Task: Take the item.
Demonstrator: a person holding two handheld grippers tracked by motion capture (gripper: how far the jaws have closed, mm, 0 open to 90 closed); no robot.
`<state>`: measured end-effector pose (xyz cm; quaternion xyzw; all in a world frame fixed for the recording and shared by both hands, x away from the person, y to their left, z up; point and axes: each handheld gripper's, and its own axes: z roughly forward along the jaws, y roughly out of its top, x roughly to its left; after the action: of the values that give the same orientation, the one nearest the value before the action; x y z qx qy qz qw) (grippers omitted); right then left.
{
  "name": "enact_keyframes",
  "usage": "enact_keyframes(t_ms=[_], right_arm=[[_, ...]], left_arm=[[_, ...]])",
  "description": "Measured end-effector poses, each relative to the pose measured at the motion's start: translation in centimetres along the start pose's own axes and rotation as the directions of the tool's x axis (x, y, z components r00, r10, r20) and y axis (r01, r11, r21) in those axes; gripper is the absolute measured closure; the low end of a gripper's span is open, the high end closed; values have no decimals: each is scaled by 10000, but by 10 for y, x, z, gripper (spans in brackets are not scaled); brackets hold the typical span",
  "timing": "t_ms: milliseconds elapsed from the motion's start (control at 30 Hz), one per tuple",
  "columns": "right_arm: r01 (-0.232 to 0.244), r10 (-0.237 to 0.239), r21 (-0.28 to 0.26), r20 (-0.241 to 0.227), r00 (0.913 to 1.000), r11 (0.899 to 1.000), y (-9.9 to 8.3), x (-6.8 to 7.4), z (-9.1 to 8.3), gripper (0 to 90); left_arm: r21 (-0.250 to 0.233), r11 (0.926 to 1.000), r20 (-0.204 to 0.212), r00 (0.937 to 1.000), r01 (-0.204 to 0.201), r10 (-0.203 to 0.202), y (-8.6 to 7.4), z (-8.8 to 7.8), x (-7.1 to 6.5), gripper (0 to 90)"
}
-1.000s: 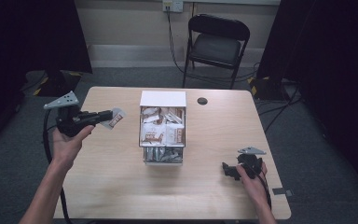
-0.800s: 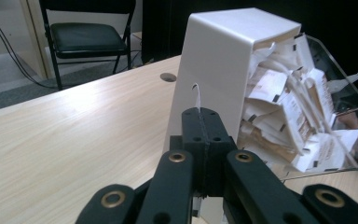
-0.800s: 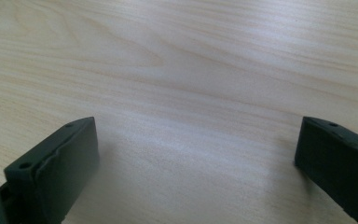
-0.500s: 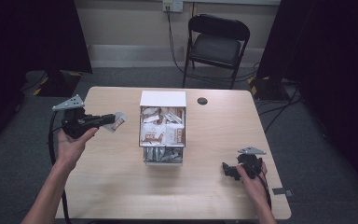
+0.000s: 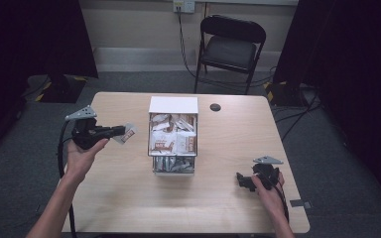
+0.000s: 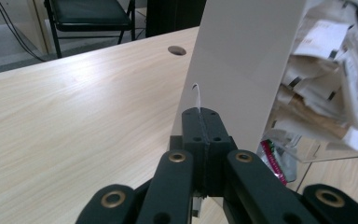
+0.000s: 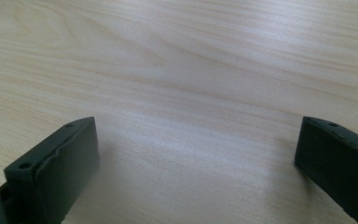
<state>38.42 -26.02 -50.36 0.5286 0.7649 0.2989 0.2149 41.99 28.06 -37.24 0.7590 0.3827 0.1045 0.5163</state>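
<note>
Tabletop (image 5: 129,198) was pale wood-grain laminate with a round cable hole (image 5: 215,107) behind the box. The box (image 5: 173,139), white-walled with a clear front, stood at tabletop centre, packed with sachets (image 5: 171,141). Left gripper (image 5: 121,133) was held above the tabletop just left of the box, jaws closed on a small packet (image 5: 127,134); in the left gripper view a thin white edge (image 6: 196,95) stuck out above the shut jaws. Right gripper (image 5: 243,181) sat low over the tabletop right of the box and nearer the person, jaws spread wide, bare wood between them. Grey carpet (image 5: 342,148), a black folding chair (image 5: 230,47) and dark curtains (image 5: 357,59) lay beyond the box.
</note>
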Motion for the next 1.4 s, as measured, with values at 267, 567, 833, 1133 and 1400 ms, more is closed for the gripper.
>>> enact_keyframes(t_ms=[267,567,833,1133,1400], right_arm=[[-1,1,2,0,10000,10000,0,0,0,0],[-1,1,2,1,10000,10000,0,0,0,0],[0,0,1,-1,10000,10000,0,0,0,0],[10,-10,0,-13,10000,10000,0,0,0,0],[13,-13,1,-12,10000,10000,0,0,0,0]], left_arm=[[403,9992,-112,9999,-57,61,-7,10,3,900],[587,9981,-144,9998,167,-158,-17,17,8,900],[1077,9940,-275,9995,174,-145,-25,28,9,900],[1428,9896,-143,9998,179,-160,-36,43,8,900],[2113,9771,90,9995,268,-294,-48,61,6,900]])
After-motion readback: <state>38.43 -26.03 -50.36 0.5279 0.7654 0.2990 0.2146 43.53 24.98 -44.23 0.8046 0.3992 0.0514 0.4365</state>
